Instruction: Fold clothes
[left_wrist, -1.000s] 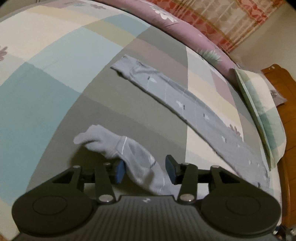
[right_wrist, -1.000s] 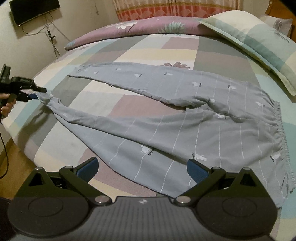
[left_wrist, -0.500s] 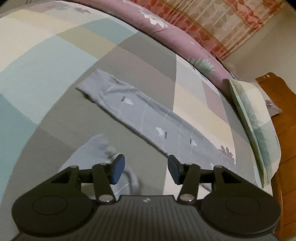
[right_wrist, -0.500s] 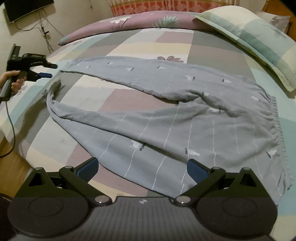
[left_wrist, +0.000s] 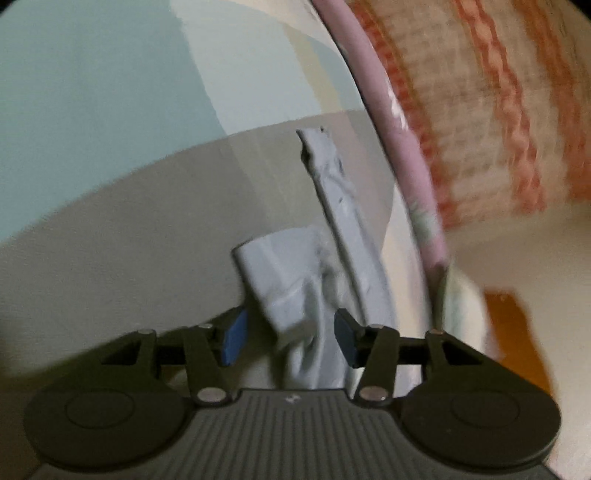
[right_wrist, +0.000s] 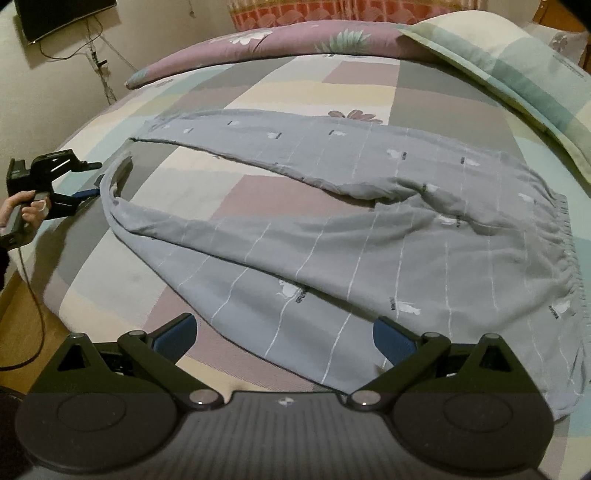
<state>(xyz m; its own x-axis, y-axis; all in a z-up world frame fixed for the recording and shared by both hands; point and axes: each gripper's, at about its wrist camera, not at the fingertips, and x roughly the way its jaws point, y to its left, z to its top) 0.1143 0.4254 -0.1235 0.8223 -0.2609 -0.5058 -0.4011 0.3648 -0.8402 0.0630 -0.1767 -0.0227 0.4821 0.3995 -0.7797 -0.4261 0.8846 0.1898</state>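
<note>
Pants lie spread across the bed, waistband toward the pillow edge, legs splayed; no fold made yet. Your left gripper is half open with the near cuff between the pads, unclamped. Your right gripper hangs wide open, empty. Patchwork sheet, curtain behind.

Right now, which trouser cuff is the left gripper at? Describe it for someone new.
On the patchwork bed lie grey trousers, waistband right, legs running left. It is the nearer leg's cuff, curled up beside the left gripper; the far leg's cuff lies flat.
</note>
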